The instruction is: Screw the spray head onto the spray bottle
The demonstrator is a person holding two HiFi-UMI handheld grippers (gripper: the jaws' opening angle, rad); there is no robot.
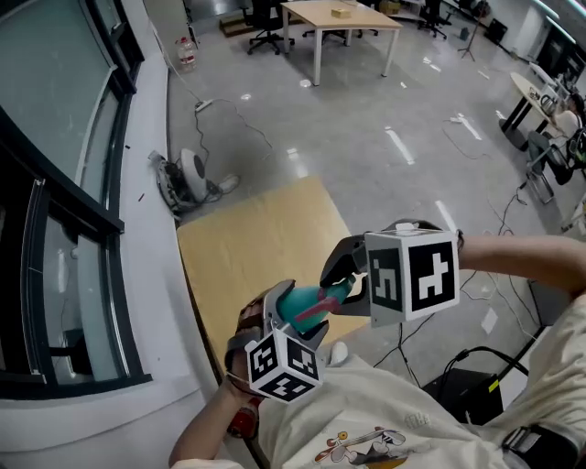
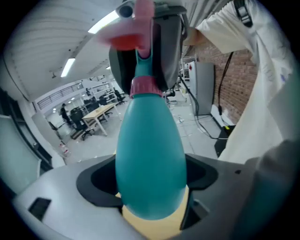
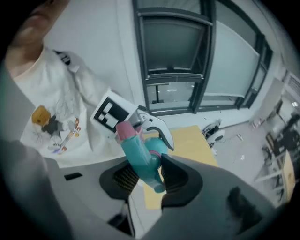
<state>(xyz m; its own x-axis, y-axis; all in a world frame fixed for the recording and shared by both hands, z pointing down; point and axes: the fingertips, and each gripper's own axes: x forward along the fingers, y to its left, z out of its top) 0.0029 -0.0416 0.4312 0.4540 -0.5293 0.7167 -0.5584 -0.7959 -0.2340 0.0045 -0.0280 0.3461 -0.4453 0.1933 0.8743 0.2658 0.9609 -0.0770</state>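
- The left gripper (image 2: pixel 151 185) is clamped on the teal spray bottle (image 2: pixel 150 150). Its two dark fingers (image 2: pixel 101 183) press the wide lower body from either side, and the neck points away past the fingertips.
- Beyond those fingertips, the pink collar (image 2: pixel 145 87) sits at the top of the bottle's neck. The spray head's pink trigger (image 2: pixel 131 37) shows above the collar.
- The right gripper (image 3: pixel 149 176) is closed about halfway, pinching the teal spray head (image 3: pixel 140 152) between its pads. The bottle's rounded shoulder lies just past the fingertips.
- In the left gripper view, the right gripper's dark fingers flank the spray head and cover most of it.
- The left gripper's marker cube (image 3: pixel 111 115) sits just beyond the spray head, seen from the right gripper.
- Both grippers are held in the air over the near end of a light wooden tabletop (image 1: pixel 256 247), close to the person's white printed shirt (image 1: pixel 385 412).
- Far beyond the fingers lie a grey floor with cables and a round white device (image 1: pixel 190 172). A window wall (image 1: pixel 55 183) runs along the left, and a desk (image 1: pixel 341 16) stands in the distance.
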